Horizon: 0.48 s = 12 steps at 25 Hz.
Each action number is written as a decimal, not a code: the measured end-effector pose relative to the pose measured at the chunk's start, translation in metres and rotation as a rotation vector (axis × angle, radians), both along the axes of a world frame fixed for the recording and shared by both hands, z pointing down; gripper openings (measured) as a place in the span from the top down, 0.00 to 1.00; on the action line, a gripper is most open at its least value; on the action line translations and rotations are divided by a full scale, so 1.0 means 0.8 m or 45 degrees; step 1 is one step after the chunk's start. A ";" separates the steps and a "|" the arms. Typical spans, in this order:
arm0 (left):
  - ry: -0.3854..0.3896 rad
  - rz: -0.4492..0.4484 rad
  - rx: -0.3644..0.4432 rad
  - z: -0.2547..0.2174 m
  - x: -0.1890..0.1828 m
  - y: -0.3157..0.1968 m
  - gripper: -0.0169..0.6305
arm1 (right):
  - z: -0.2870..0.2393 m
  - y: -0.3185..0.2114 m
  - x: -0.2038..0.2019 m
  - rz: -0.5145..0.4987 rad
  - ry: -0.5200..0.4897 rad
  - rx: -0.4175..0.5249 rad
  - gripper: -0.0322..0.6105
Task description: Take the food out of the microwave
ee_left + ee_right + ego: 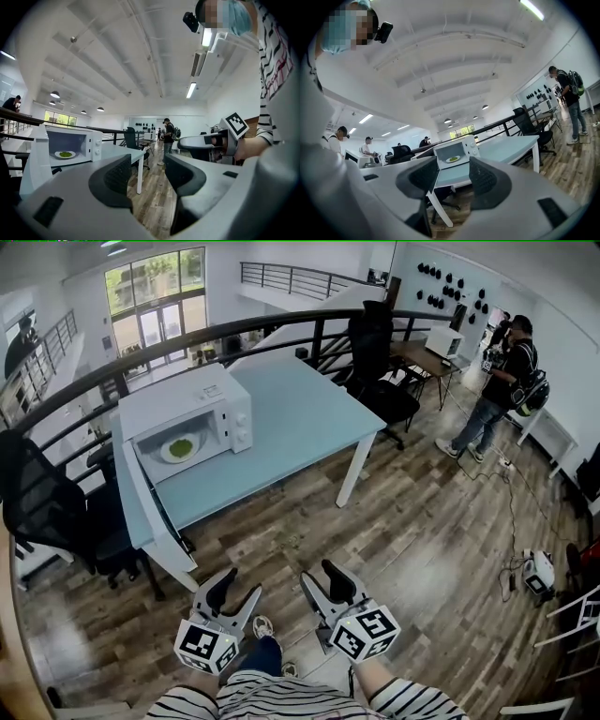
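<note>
A white microwave [192, 409] stands on the left end of a pale blue table [300, 418] with its door [141, 507] swung open. Inside it lies a white plate of green food [178, 448]. The plate [65, 154] also shows in the left gripper view and, as a small plate [453, 159], in the right gripper view. My left gripper [235, 593] and right gripper [325, 585] hang side by side over the wooden floor, well short of the table. Both are open, with nothing between their fingers. Both point toward the microwave.
Black office chairs [56, 512] stand left of the table and another chair [380, 371] behind it. A dark railing [281, 320] runs along the back. A person [492, 390] stands at the far right by a desk with a second microwave [442, 339]. Cables [511, 521] trail across the floor.
</note>
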<state>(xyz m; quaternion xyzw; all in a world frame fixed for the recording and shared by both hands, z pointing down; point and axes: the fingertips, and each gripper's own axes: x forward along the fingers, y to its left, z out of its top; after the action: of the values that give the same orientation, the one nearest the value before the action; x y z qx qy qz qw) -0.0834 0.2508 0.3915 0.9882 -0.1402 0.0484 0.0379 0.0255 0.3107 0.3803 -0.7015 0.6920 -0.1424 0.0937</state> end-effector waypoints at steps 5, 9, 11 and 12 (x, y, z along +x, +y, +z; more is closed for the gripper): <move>-0.006 -0.005 -0.028 0.011 0.028 -0.041 0.66 | 0.004 -0.048 0.025 -0.020 0.008 -0.024 0.62; -0.015 -0.003 -0.038 0.016 0.050 -0.078 0.67 | 0.000 -0.095 0.046 -0.045 0.024 -0.030 0.62; -0.015 -0.009 -0.045 0.018 0.061 -0.099 0.66 | -0.001 -0.124 0.056 -0.062 0.026 -0.032 0.62; -0.015 -0.013 -0.048 0.019 0.067 -0.110 0.67 | -0.001 -0.139 0.060 -0.071 0.025 -0.032 0.62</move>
<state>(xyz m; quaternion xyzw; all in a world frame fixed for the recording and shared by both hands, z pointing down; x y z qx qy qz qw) -0.0301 0.1627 0.4070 0.9863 -0.1443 0.0565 0.0558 0.0732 0.1994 0.3796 -0.6845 0.7102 -0.1468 0.0739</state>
